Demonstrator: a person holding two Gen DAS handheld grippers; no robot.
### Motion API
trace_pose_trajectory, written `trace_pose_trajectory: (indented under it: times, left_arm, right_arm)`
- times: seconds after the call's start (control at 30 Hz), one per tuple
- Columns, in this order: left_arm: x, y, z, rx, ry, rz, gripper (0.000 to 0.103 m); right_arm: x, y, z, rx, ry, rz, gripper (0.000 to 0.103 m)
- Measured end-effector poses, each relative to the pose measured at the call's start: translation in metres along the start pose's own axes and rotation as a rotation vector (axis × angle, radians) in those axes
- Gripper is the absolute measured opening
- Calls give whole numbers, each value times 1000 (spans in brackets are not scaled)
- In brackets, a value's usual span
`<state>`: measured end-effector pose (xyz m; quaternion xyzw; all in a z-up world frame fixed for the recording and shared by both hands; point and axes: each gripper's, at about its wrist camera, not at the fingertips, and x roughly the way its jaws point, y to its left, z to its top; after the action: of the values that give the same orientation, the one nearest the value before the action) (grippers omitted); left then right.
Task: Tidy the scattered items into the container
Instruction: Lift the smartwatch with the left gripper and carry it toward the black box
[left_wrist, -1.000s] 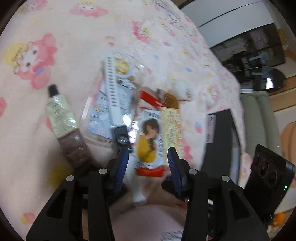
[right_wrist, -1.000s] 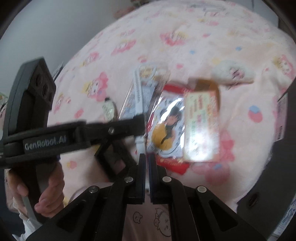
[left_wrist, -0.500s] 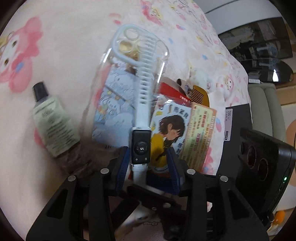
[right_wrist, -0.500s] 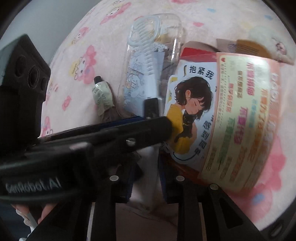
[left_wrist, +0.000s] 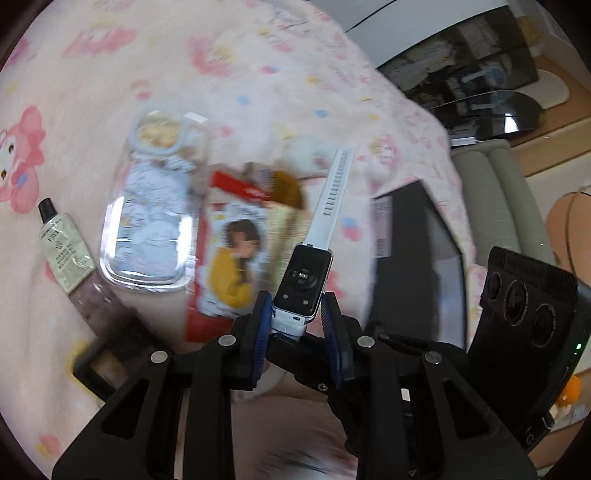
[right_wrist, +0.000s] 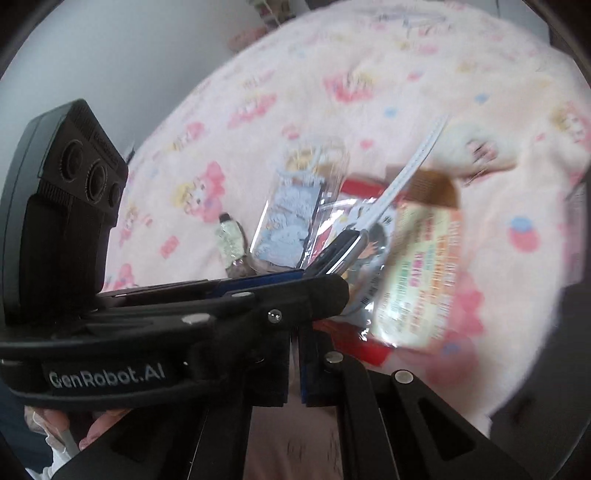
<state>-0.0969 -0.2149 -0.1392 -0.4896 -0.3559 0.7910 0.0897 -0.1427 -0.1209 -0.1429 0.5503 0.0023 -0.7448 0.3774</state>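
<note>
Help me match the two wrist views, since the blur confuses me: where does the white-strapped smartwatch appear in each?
Left wrist: the smartwatch sits at lower centre, gripped between the left gripper's jaws, its strap running up and right.
Right wrist: the watch is at centre, seen edge-on just past the left gripper, strap slanting to the upper right.
Shared landmark: the clear phone case.

Soft, even daylight fills both fisheye views, with dark rounded corners and bending toward the edges. Motion blur smears the pink blanket (left_wrist: 258, 92) and the packets, while white glare sits on the clear phone case (left_wrist: 147, 236) and foil packet (right_wrist: 417, 291).
</note>
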Motion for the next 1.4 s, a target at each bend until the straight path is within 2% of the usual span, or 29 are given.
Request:
trace_pose_trajectory:
  times: [0.1,0.2,0.37,0.47,0.7,0.87,0.97,1.1,1.27,1.4]
  left_arm:
    - [-17,-32,-13,37,-42,-48,27]
    - [-21,-65,-29,73,-48,-80,25]
    - [-3,-109,-70,129,7,-140,25]
    - [18,-123,-91,125,55,-176,25]
    - [68,-146,-133,133,162,-181,25]
    - [95,-149,-140,161,196,-85,25]
    - [105,-140,-137,142,221,-72,25]
    - [107,-131,-133,141,237,-92,25]
    - [96,-120,-127,161,190,-101,25]
    - [85,-122,-128,188,174,-225,23]
  right_arm:
    - [-42,3,-10,-26,-75,-16,2]
    - [-76,9,-26,-55,-126,-41,2]
    - [-127,-19,-73,42,-141,-5,2]
    - [-142,-35,-103,66,-140,-48,2]
    - [-149,-70,-149,96,-95,-137,2]
    - [-149,-99,-175,149,-66,-220,2]
    - [-149,-111,-184,166,-58,-272,2]
    - [-155,-129,-190,231,-69,-257,2]
    - [-153,-146,-182,328,-110,-189,3]
    - [-143,-160,-181,412,-114,-140,3]
